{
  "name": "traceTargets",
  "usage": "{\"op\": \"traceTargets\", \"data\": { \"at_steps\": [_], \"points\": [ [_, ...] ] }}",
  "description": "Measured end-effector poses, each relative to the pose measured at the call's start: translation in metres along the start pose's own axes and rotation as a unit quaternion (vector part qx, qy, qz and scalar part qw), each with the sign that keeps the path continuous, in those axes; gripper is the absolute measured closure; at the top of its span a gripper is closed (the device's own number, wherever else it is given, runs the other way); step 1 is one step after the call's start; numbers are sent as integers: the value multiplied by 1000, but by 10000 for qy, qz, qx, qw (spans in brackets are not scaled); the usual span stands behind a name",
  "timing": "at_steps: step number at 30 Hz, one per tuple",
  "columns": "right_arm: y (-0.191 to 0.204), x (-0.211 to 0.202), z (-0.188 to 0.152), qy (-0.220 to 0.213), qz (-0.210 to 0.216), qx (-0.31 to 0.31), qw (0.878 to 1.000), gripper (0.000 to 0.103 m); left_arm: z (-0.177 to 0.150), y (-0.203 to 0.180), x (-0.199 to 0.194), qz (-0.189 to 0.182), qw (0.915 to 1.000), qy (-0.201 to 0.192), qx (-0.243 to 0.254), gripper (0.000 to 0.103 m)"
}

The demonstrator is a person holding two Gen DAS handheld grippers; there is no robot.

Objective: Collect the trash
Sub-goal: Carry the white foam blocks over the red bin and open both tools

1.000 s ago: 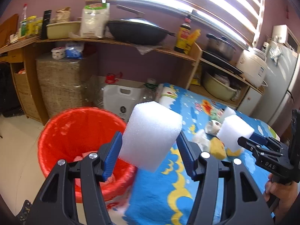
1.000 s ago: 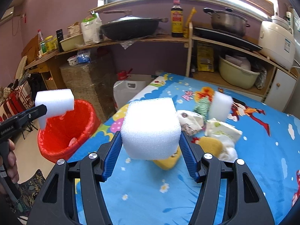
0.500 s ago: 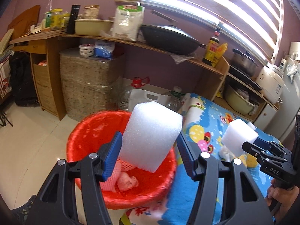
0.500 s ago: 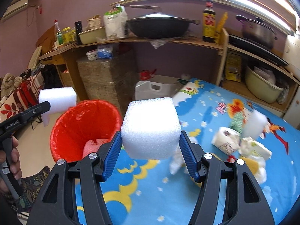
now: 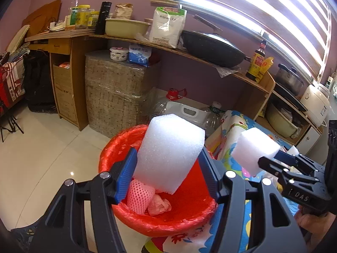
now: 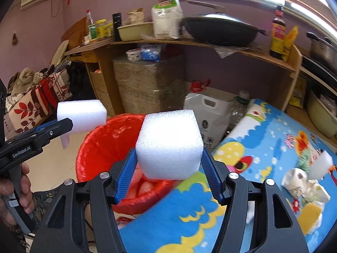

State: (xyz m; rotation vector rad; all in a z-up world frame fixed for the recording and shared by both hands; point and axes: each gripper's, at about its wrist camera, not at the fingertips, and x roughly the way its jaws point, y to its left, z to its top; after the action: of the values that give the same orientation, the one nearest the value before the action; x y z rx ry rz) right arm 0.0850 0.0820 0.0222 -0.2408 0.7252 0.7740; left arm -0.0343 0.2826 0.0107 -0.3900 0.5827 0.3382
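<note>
**A:** Purple walls, a cluttered shelf along the back, pale floor tiles, and the red bin point(image 5: 160, 217) standing on the floor just beside the counter point(image 6: 189, 227) with its blue cartoon cloth. What worries you?

**B:** Going left to right: the left hand-held gripper point(image 5: 166, 177) has its blue pads pressed on a white foam block point(image 5: 170, 151), and that block hangs above the bin's opening, over the pink netting point(image 5: 138, 196) already inside. Looks safe. A release there should drop it in, though light foam could bounce off the rim

**A:** And the other one?

**B:** The right hand-held gripper point(image 6: 168, 175) is clamped on a second foam block point(image 6: 170, 145). From its own view the block sits over the bin's near edge, by the counter. In my judgement, letting go too soon could tip it onto the cloth or the floor

**A:** Anything else?

**B:** Both grippers crowd one opening, so they could knock together. More rubbish point(image 6: 305, 185) waits at the far right of the counter, well apart from both grippers
</note>
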Motion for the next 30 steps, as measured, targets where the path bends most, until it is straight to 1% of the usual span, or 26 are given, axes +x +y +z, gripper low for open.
{"op": "traceTargets", "data": {
  "at_steps": [16, 17, 19, 20, 22, 25, 26, 27, 28, 30],
  "points": [
    [42, 34, 6, 240, 328, -342, 9986, 43, 0, 15, -8, 130, 9999, -29, -98, 45],
    [44, 36, 7, 264, 347, -352, 9984, 42, 0, 15, -8, 132, 9999, -33, -101, 45],
    [46, 38, 7, 275, 351, -380, 9983, 37, 0, 13, -9, 124, 9999, -34, -98, 45],
    [46, 37, 7, 259, 333, -384, 9984, 34, -1, 12, -8, 114, 9999, -24, -97, 45],
    [44, 36, 7, 243, 316, -367, 9985, 34, -2, 10, -6, 76, 9999, 10, -87, 45],
    [36, 32, 5, 222, 231, -323, 9990, 29, -4, 6, 0, -20, 9999, 100, -76, 43],
    [33, 30, 5, 208, 198, -298, 9991, 29, -5, 5, 2, -46, 9999, 124, -69, 42],
    [28, 28, 4, 203, 154, -253, 9994, 29, -5, 2, 6, -88, 9998, 182, -33, 37],
    [25, 28, 4, 202, 134, -234, 9994, 28, -6, 0, 7, -85, 9998, 205, 6, 35],
    [19, 26, 3, 191, 89, -198, 9996, 27, -8, -4, 9, -81, 9997, 227, 18, 35]
  ]
}}
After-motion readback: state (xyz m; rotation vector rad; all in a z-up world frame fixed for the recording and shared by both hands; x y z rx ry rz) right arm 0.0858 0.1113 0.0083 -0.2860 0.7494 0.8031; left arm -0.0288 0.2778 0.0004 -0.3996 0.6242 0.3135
